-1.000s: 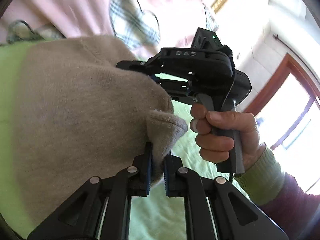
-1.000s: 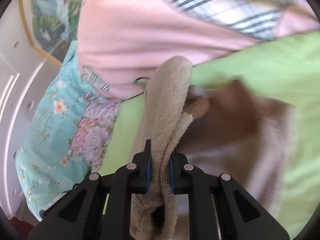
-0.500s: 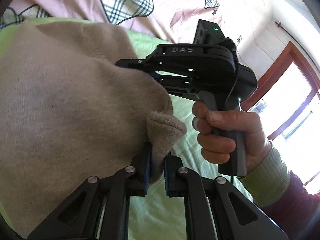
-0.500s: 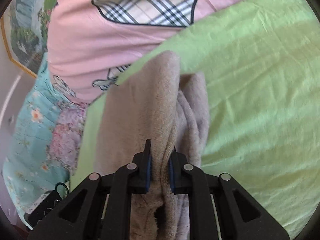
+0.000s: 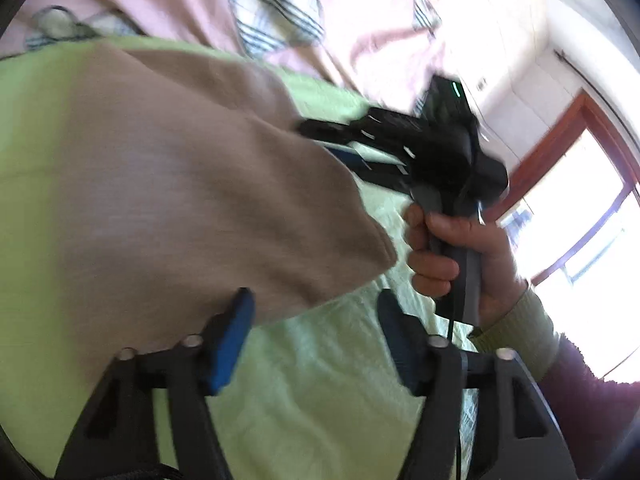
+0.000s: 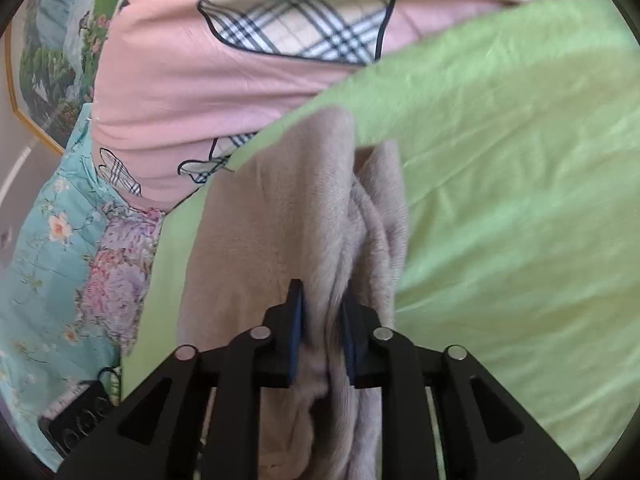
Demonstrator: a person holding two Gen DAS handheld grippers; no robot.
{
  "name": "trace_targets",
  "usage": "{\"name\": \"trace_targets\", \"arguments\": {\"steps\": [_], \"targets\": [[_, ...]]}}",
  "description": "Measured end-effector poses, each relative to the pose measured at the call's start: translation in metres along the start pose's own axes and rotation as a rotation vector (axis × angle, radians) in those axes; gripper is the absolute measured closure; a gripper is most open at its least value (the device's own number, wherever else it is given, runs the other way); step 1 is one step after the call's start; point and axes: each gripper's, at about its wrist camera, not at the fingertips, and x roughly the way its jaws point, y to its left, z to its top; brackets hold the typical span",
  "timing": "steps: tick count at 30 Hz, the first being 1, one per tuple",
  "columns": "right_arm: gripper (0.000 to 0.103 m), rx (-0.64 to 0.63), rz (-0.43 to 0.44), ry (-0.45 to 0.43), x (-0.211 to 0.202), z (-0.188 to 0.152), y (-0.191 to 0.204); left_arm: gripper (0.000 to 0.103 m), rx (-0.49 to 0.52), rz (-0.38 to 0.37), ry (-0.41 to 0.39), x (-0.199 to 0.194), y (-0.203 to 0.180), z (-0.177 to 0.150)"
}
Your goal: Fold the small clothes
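A light green sheet (image 6: 520,208) was spread across the bed and filled most of both wrist views. Behind it, a pink cover (image 6: 248,80) printed with plaid hearts was bunched along the far edge, and a turquoise floral cloth (image 6: 52,264) was seen at the left of the right wrist view. A wood-framed window (image 5: 576,184) was visible at the right of the left wrist view.

On the green sheet a beige fleece garment (image 5: 180,200) was laid, its folded corner reaching toward the near side. In the right wrist view the same garment (image 6: 288,216) was seen gathered into soft vertical folds running away from the camera.

The right gripper (image 6: 322,320) was shown with a bunched fold of the garment between its blue pads; its jaws were opening, and whether the pads were pressed on the cloth could not be told for certain, though the fold filled the gap between them. In the left wrist view that gripper (image 5: 320,136) was seen blurred at the garment's far edge, held by a hand (image 5: 460,256) in a green cuff.

The left gripper (image 5: 316,320) was seen with its jaws set wide and opening. The garment's edge lay just beyond the left pad, and only green sheet was seen between the pads.
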Motion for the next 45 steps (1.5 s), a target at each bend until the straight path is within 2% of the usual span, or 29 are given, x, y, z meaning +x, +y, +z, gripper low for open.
{"name": "trace_targets", "arguments": {"steps": [1, 2, 3, 4, 8, 12, 16, 17, 18, 19, 22, 24, 26, 29, 31, 34, 37, 39, 41, 42, 45], "targets": [[0.048, 0.011, 0.007, -0.012, -0.004, -0.001, -0.003, 0.024, -0.014, 0.021, -0.016, -0.007, 0.004, 0.002], [0.037, 0.026, 0.015, -0.018, -0.005, -0.002, -0.007, 0.022, -0.037, 0.044, -0.042, -0.017, 0.012, 0.004], [0.02, 0.046, 0.026, -0.021, -0.005, -0.003, -0.011, 0.021, -0.063, 0.061, -0.064, -0.025, 0.019, 0.009], [0.017, 0.06, 0.035, -0.017, -0.004, -0.004, -0.014, 0.021, -0.096, 0.078, -0.086, -0.034, 0.03, 0.014], [0.017, 0.119, 0.068, 0.075, 0.017, -0.007, -0.024, 0.017, -0.236, 0.113, -0.111, -0.04, 0.076, 0.036], [0.017, 0.12, 0.087, 0.119, 0.035, -0.006, -0.023, 0.017, -0.341, 0.053, -0.036, -0.01, 0.12, 0.054], [0.018, 0.109, 0.135, 0.164, 0.049, -0.005, -0.018, 0.018, -0.393, -0.017, 0.007, 0.024, 0.143, 0.063], [0.022, 0.1, 0.135, 0.172, 0.052, -0.006, -0.015, 0.02, -0.407, -0.029, 0.004, 0.029, 0.147, 0.065], [0.036, 0.095, 0.13, 0.181, 0.055, -0.007, -0.014, 0.029, -0.403, -0.03, -0.002, 0.03, 0.145, 0.067], [0.044, 0.098, 0.12, 0.188, 0.058, -0.008, -0.013, 0.034, -0.383, -0.016, -0.001, 0.032, 0.142, 0.07], [0.057, 0.113, 0.116, 0.169, 0.052, -0.012, -0.009, 0.049, -0.287, 0.032, -0.018, 0.024, 0.121, 0.073], [0.062, 0.111, 0.138, 0.139, 0.04, -0.016, 0.0, 0.052, -0.269, 0.014, -0.042, 0.01, 0.112, 0.072], [0.063, 0.087, 0.169, 0.122, 0.028, -0.02, 0.015, 0.053, -0.257, -0.01, -0.076, -0.015, 0.102, 0.065], [0.064, 0.029, 0.213, 0.127, 0.016, -0.034, 0.045, 0.053, -0.229, 0.003, -0.123, -0.063, 0.091, 0.043], [0.064, -0.006, 0.272, 0.145, 0.013, -0.05, 0.065, 0.053, -0.233, 0.009, -0.145, -0.091, 0.09, 0.023], [0.064, -0.056, 0.339, 0.176, 0.017, -0.075, 0.09, 0.053, -0.245, 0.04, -0.147, -0.123, 0.092, -0.01], [0.064, -0.069, 0.372, 0.227, 0.033, -0.1, 0.103, 0.052, -0.287, 0.082, -0.119, -0.136, 0.105, -0.04], [0.064, -0.048, 0.364, 0.287, 0.051, -0.123, 0.104, 0.051, -0.331, 0.105, -0.086, -0.135, 0.121, -0.06], [0.061, -0.057, 0.302, 0.302, 0.06, -0.135, 0.103, 0.048, -0.363, 0.147, -0.052, -0.13, 0.136, -0.078], [0.056, -0.062, 0.274, 0.3, 0.061, -0.14, 0.102, 0.046, -0.379, 0.145, -0.052, -0.13, 0.14, -0.084], [0.048, -0.02, 0.262, 0.29, 0.047, -0.143, 0.094, 0.043, -0.405, 0.121, -0.09, -0.139, 0.143, -0.089]]}}
